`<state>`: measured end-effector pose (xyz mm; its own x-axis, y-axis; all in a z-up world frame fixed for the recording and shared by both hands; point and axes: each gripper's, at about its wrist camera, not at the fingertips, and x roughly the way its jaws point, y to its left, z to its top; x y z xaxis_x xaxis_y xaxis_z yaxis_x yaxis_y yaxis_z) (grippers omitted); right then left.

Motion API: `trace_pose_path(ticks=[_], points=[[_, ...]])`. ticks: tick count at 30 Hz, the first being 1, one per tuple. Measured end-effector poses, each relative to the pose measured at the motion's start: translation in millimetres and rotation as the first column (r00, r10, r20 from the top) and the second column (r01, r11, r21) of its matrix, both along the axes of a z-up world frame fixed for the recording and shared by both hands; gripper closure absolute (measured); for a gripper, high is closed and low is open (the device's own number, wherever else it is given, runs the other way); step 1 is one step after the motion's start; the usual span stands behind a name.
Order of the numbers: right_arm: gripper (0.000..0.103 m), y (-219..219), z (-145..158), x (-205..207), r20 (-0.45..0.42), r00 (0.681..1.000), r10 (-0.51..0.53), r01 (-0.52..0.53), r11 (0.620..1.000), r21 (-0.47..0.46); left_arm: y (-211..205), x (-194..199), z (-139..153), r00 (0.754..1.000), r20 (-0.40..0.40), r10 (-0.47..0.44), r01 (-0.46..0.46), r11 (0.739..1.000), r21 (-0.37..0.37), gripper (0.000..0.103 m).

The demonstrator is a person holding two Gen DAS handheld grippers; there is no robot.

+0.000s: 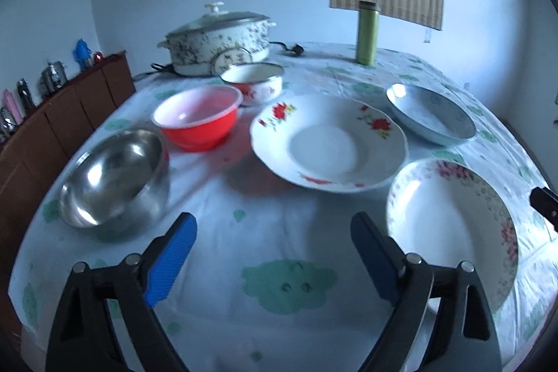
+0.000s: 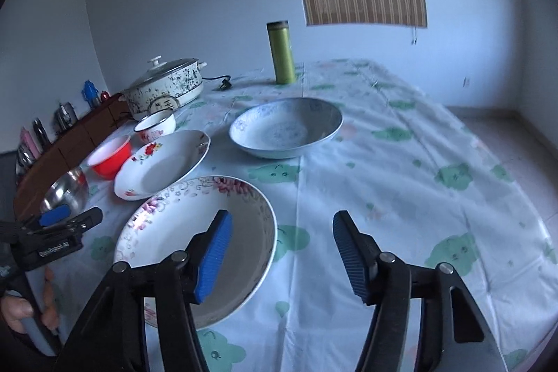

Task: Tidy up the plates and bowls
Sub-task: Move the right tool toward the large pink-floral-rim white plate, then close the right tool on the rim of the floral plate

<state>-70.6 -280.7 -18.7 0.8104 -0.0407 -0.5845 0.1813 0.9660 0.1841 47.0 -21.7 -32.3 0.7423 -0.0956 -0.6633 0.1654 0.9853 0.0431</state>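
On the flowered tablecloth stand a steel bowl (image 1: 111, 176), a red bowl (image 1: 198, 121) and a small enamel bowl (image 1: 253, 82). Beside them lie a white plate with red flowers (image 1: 327, 142), a blue-grey deep plate (image 1: 430, 114) and a pink-flowered plate (image 1: 453, 225). My left gripper (image 1: 273, 222) is open over bare cloth between the steel bowl and the pink-flowered plate. My right gripper (image 2: 281, 218) is open astride the near right rim of the pink-flowered plate (image 2: 181, 225). One finger is over the plate's inside, the other outside, and the pads do not press on it.
An electric pot with a glass lid (image 1: 216, 37) and a green flask (image 1: 366, 33) stand at the table's far side. A brown cabinet (image 1: 69, 114) with small items runs along the left. The floor (image 2: 495, 135) shows past the table's right edge. A hand (image 2: 21, 312) holds the left gripper.
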Motion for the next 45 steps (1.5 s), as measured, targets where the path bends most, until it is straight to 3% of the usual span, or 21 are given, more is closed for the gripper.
trace_pose_path(ticks=[2, 7, 17, 25, 29, 35, 40, 45], points=[[0.040, -3, 4, 7, -0.002, 1.000, 0.026, -0.026, 0.999, 0.027, 2, 4, 3, 1.000, 0.011, 0.018, -0.018, 1.000, 0.005, 0.012], [0.040, 7, 16, 28, 0.010, 0.999, 0.050, -0.050, 0.998, -0.029, 6, 12, 7, 0.999, 0.018, 0.041, -0.041, 0.999, 0.013, 0.012], [0.040, 9, -1, 36, -0.037, 0.995, 0.090, -0.090, 0.996, 0.022, 12, 22, 3, 0.998, 0.004, 0.060, -0.060, 0.998, 0.004, 0.012], [0.040, -5, 3, 37, -0.033, 0.998, 0.049, -0.048, 0.998, 0.035, 2, 13, 9, 1.000, 0.028, 0.003, -0.003, 1.000, 0.007, 0.015], [0.040, -1, -6, 32, -0.058, 0.996, 0.073, -0.071, 0.997, 0.032, 0, 12, 4, 1.000, -0.011, -0.014, 0.014, 1.000, -0.021, 0.016], [0.040, -7, -22, 29, -0.092, 0.994, 0.066, -0.061, 0.997, 0.053, -31, 1, -4, 0.989, -0.055, -0.136, 0.134, 0.990, -0.034, 0.017], [0.040, -15, -34, 35, -0.124, 0.990, 0.061, -0.049, 0.994, 0.094, -44, 5, -18, 0.977, -0.126, -0.174, 0.166, 0.983, -0.072, 0.046], [0.040, -10, -45, 44, -0.162, 0.981, 0.108, -0.088, 0.988, 0.124, -52, 13, -32, 0.953, -0.211, -0.218, 0.190, 0.971, -0.143, 0.054]])
